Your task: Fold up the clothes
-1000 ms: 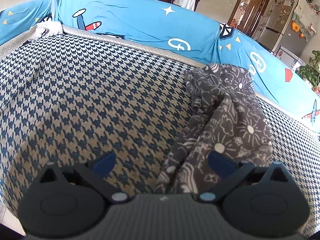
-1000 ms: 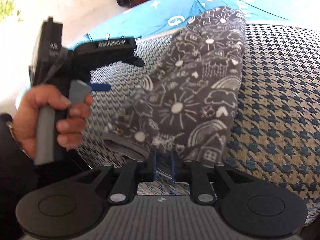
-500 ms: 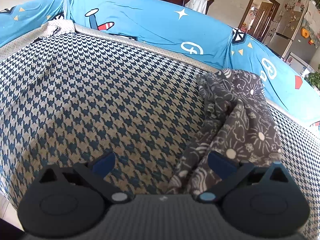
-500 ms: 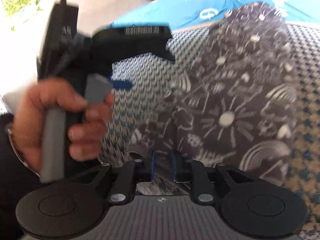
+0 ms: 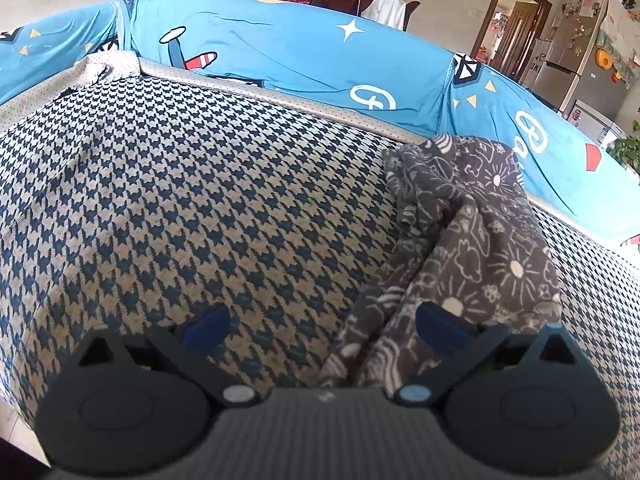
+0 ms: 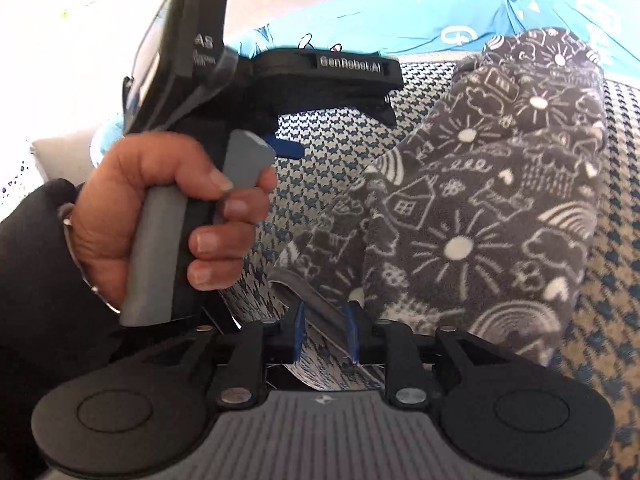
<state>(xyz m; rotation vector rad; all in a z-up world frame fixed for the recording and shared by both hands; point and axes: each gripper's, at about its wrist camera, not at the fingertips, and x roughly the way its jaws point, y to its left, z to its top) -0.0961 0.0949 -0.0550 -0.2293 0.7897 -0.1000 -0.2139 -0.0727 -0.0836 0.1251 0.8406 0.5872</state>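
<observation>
Grey doodle-printed fleece garment (image 6: pixel 492 200) lay on the houndstooth sofa cushion (image 5: pixel 200 208); its hem sat between the right gripper's (image 6: pixel 325 330) just-opening jaws. Left gripper (image 5: pixel 320 324) gaped empty and ought to pin the fold.

Ahead of you: houndstooth sofa seat (image 5: pixel 192 200), blue cartoon-print cover (image 5: pixel 288 56) on backrest. Beyond: wooden doorway (image 5: pixel 516 32), grey fridge (image 5: pixel 580 64), potted plant (image 5: pixel 628 152). Bright daylight.

The grey patterned garment (image 5: pixel 472 240) disappears at its near end behind the left tongs' body, and its hem (image 6: pixel 316 308) passes behind the right tongs' blue pads.
</observation>
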